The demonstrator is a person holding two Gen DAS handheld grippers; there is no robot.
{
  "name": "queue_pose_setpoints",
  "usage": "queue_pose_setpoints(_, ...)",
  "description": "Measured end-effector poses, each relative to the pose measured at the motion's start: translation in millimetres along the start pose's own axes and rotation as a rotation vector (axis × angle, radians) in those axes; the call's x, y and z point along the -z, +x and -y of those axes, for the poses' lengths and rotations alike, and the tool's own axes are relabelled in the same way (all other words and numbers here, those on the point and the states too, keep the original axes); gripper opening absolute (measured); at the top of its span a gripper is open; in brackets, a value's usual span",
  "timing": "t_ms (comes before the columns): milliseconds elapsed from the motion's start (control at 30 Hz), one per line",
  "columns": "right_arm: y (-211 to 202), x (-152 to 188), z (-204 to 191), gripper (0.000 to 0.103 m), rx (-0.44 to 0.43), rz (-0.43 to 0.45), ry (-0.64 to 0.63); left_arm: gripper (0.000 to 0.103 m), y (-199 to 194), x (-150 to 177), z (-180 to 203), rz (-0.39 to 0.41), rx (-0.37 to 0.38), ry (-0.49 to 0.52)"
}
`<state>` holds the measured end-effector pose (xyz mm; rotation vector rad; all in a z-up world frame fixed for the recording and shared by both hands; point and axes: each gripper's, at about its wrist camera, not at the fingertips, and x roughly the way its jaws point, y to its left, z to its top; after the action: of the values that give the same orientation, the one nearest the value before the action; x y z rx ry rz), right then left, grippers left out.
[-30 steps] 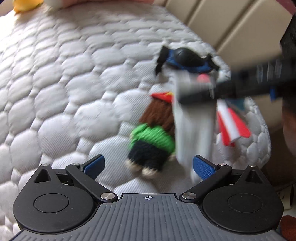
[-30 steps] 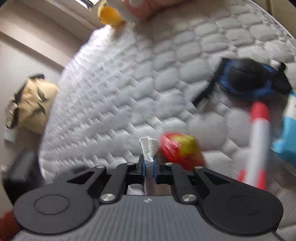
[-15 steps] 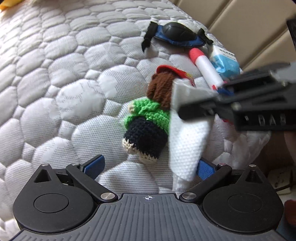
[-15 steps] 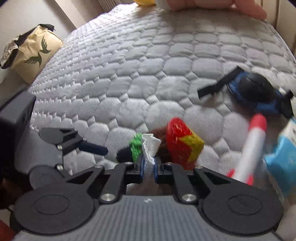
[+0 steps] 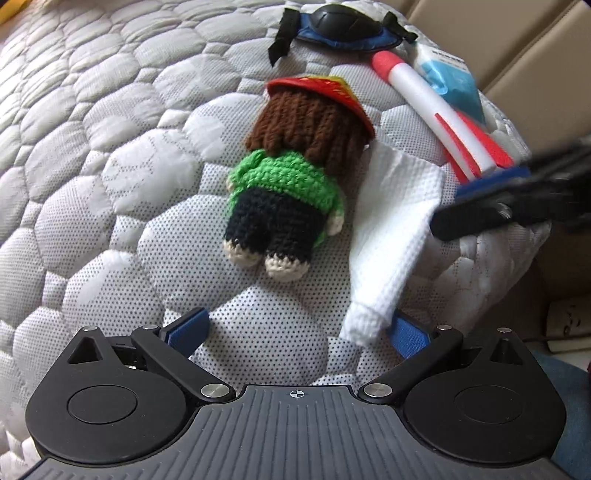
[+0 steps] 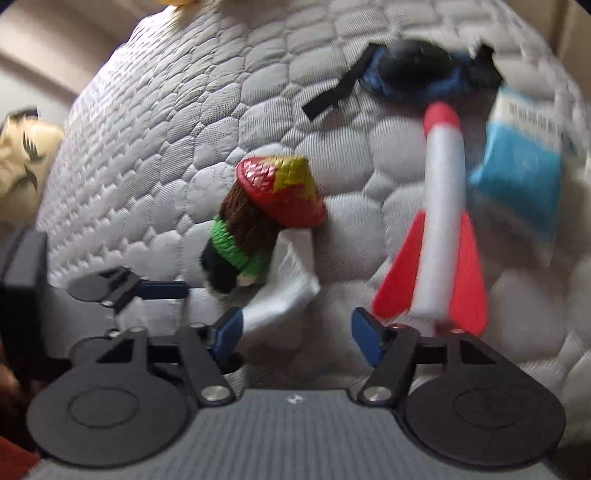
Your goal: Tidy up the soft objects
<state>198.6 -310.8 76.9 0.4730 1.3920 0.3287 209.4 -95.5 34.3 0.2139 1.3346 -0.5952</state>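
A crocheted doll with a green top, brown hair and a red hat lies face down on the quilted mattress. Right beside it lies a folded white cloth, free of both grippers. My left gripper is open just short of the doll's feet, and the cloth's near end rests against its right pad. My right gripper is open too, with the white cloth touching its left pad and the doll beyond.
A red and white foam rocket, a blue packet and a blue and black eye mask lie near the mattress corner. The mattress edge drops off at right, with a power strip below. A beige bag stands left.
My right gripper, which was shut on the white cloth, has opened and left the cloth on the mattress beside the doll. Both cameras have moved closer to the doll.
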Motion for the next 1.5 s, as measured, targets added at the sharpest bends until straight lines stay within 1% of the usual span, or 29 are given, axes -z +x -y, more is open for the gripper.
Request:
queue_pose_setpoints(33, 10.4, 0.3, 1.7, 0.07, -0.019, -0.017, 0.04, 0.103, 1.4, -0.5, 0.4, -0.004, 0.0, 0.004)
queue_pose_setpoints(100, 32.4, -2.9, 3.2, 0.063, -0.001, -0.028, 0.088, 0.103, 3.0, -2.3, 2.7, -0.015, -0.007, 0.025)
queue_pose_setpoints(133, 41.2, -5.4, 4.5, 0.057, 0.01, -0.031, 0.101, 0.103, 1.8, -3.0, 4.3, -0.019, -0.012, 0.043)
queue_pose_setpoints(167, 45.8, -7.8, 5.5, 0.046, 0.012, -0.031, 0.107, 0.103, -0.2, -3.6, 5.4, -0.019, -0.014, 0.059)
queue_pose_setpoints(200, 48.8, -10.1, 6.3, 0.04, 0.011, -0.03, 0.11, 0.103, -3.6, -4.1, 5.7, -0.01, -0.011, 0.072)
queue_pose_setpoints(267, 44.0, -13.6, 6.5, 0.013, -0.003, -0.012, 0.101, 0.103, -10.8, -6.1, 6.0, 0.015, 0.0, 0.093)
queue_pose_setpoints(367, 23.1, -18.6, 2.1, 0.011, 0.01, 0.028, 0.04, 0.103, -22.0, -19.6, 5.0, 0.117, 0.045, 0.088)
queue_pose_setpoints(400, 15.1, -20.4, 0.8, 0.011, 0.017, 0.042, 0.021, 0.103, -21.2, -27.2, 5.9, 0.14, 0.045, 0.087)
queue_pose_setpoints(467, -3.1, -23.8, 4.4, 0.012, 0.007, 0.07, 0.033, 0.103, -12.6, -44.5, 9.5, 0.177, 0.001, 0.092)
queue_pose_setpoints(533, -20.9, -26.9, 9.6, 0.012, -0.008, 0.099, 0.049, 0.103, 3.1, -58.1, 11.2, 0.204, -0.07, 0.088)
queue_pose_setpoints(567, -29.0, -28.4, 12.6, 0.015, -0.016, 0.113, 0.05, 0.103, 10.8, -64.0, 12.1, 0.212, -0.095, 0.081)
queue_pose_setpoints(600, -36.7, -29.3, 14.9, 0.016, -0.017, 0.127, 0.042, 0.102, 16.2, -68.3, 14.0, 0.22, -0.102, 0.072)
queue_pose_setpoints(633, -43.3, -29.5, 16.7, 0.016, -0.014, 0.139, 0.031, 0.1, 18.3, -70.9, 16.6, 0.232, -0.099, 0.066)
queue_pose_setpoints(667, -48.3, -28.5, 19.0, 0.016, -0.015, 0.147, 0.024, 0.081, 17.5, -71.4, 20.1, 0.239, -0.097, 0.067)
queue_pose_setpoints(700, -52.7, -26.8, 21.8, 0.016, -0.019, 0.154, 0.019, 0.076, 16.7, -71.2, 24.1, 0.238, -0.104, 0.073)
queue_pose_setpoints(767, -60.3, -23.0, 28.9, 0.016, -0.052, 0.167, 0.03, 0.076, 17.5, -72.7, 32.7, 0.24, -0.141, 0.082)
queue_pose_setpoints(833, -65.2, -23.0, 34.0, 0.015, -0.067, 0.17, 0.038, 0.075, 14.5, -80.5, 32.9, 0.24, -0.128, 0.043)
queue_pose_setpoints(933, -71.2, -24.7, 40.7, 0.015, -0.076, 0.176, 0.048, 0.075, 8.8, -105.4, 26.4, 0.27, -0.098, -0.029)
queue_pose_setpoints(1033, -76.3, -32.1, 47.2, 0.015, -0.055, 0.205, 0.055, 0.076, 16.3, -136.8, 30.6, 0.312, -0.134, -0.029)
queue_pose_setpoints(1133, -81.9, -43.3, 50.5, 0.015, -0.003, 0.231, 0.025, 0.083, 27.8, -156.1, 32.7, 0.299, -0.131, -0.043)
queue_pose_setpoints(1167, -82.3, -47.4, 50.2, 0.015, 0.018, 0.237, 0.005, 0.091, 25.7, -155.7, 33.2, 0.305, -0.13, -0.053)
queue_pose_setpoints(1200, -81.4, -51.6, 49.4, 0.015, 0.036, 0.241, -0.017, 0.095, 21.0, -152.1, 33.4, 0.326, -0.135, -0.067)
queue_pose_setpoints(1267, -74.8, -62.2, 46.1, 0.015, 0.068, 0.244, -0.065, 0.097, 11.1, -137.1, 31.4, 0.352, -0.161, -0.097)
queue_pose_setpoints(1333, -65.5, -74.9, 40.8, 0.015, 0.05, 0.24, -0.072, 0.097, 4.6, -119.8, 27.8, 0.345, -0.176, -0.127)
queue_pose_setpoints(1467, -40.8, -102.3, 18.5, 0.015, -0.136, 0.252, -0.041, 0.098, 2.1, -87.1, 15.6, 0.281, -0.148, -0.201)
queue_pose_setpoints(1500, -30.2, -108.6, 14.1, 0.015, -0.156, 0.248, -0.028, 0.098, 3.4, -80.6, 13.0, 0.261, -0.143, -0.217)
